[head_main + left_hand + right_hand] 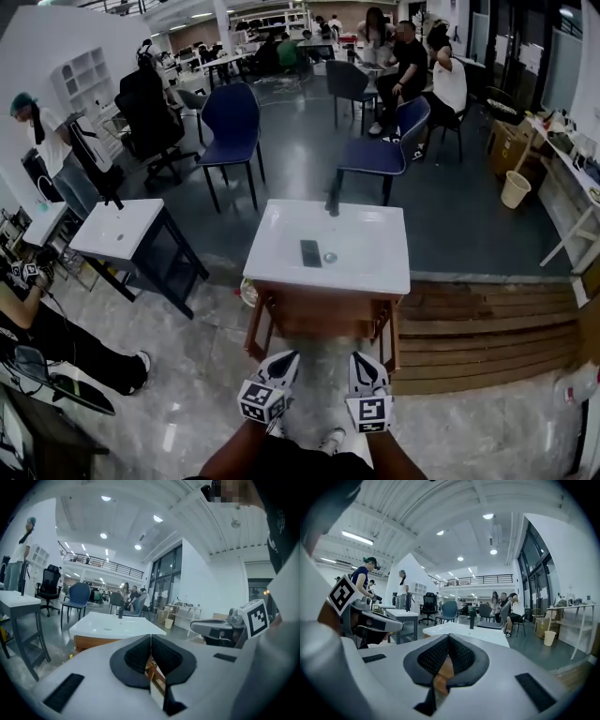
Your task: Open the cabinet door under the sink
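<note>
The left gripper (151, 637) has its fingers (135, 658) clenched, the dark pads meeting along one seam with nothing between them. The right gripper (448, 637) matches it, its fingers (464, 657) pressed together and empty.

From the head view the person holds the two grippers side by side, low and close to the body. Their marker cubes (262, 400) sit nearest the person and their tips point forward at the cabinet (323, 298). The tips stop short of the wood and touch nothing.

The cabinet is a wooden unit standing straight ahead on the grey floor (187, 412). It carries a white sink (281, 234) with a black faucet (332, 201) at the far edge. A dark rectangular object (310, 252) lies in the basin beside the drain (330, 257). The cabinet door (319, 321) is on the side facing the person, below the basin. At this steep angle only a strip of brown wood shows, so whether the door is fully shut cannot be told.

To the left, well apart, a second white worktop (117, 230) stands on a dark frame. Wooden decking (487, 328) lies to the right. Beyond the sink are two blue chairs (232, 117), a pale waste bin (515, 189) and seated people (412, 56) at the back of the room.
</note>
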### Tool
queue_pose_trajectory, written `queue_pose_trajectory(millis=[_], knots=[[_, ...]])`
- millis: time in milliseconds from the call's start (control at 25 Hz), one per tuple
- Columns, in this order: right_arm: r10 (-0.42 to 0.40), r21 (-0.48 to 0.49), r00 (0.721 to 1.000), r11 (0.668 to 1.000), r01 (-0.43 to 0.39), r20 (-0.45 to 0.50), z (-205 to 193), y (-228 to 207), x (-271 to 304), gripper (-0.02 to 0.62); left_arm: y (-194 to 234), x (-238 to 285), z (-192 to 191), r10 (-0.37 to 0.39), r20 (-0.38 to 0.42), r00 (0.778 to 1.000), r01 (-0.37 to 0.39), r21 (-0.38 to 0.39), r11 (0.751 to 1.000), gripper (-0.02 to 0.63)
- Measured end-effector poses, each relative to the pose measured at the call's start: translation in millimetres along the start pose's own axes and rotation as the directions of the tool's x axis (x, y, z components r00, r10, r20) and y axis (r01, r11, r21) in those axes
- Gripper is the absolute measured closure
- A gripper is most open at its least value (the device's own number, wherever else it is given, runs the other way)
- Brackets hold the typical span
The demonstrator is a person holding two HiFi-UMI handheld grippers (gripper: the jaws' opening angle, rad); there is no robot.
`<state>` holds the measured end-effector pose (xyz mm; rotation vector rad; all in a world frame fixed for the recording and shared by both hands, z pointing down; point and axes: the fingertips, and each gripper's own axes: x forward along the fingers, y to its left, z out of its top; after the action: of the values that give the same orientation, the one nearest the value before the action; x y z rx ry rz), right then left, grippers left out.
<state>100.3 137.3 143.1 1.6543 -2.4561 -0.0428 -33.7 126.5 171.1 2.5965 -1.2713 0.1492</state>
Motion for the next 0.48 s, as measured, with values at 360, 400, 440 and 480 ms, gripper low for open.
queue_pose_trajectory(millis=[360, 400, 440, 480], knots=[[0.045, -0.069, 0.992, 0.997, -0.037, 0.117, 44, 11, -2, 0.572, -3, -20, 28, 0.030, 0.078, 0.997, -0.031, 0.023, 0.999, 0.581], [0.041, -0.070, 0.991, 0.997, -0.032, 0.128, 48, 11, -4, 0.572, -4, -21, 31, 0.028, 0.082, 0.996, -0.030, 0.027, 0.999, 0.581], [0.037, -0.070, 0.990, 0.997, -0.028, 0.137, 53, 10, -7, 0.572, -6, -22, 34, 0.028, 0.085, 0.996, -0.031, 0.032, 0.999, 0.581], [0.035, -0.070, 0.989, 0.997, -0.025, 0.144, 58, 9, -10, 0.572, -9, -24, 39, 0.030, 0.087, 0.996, -0.033, 0.040, 0.999, 0.581]])
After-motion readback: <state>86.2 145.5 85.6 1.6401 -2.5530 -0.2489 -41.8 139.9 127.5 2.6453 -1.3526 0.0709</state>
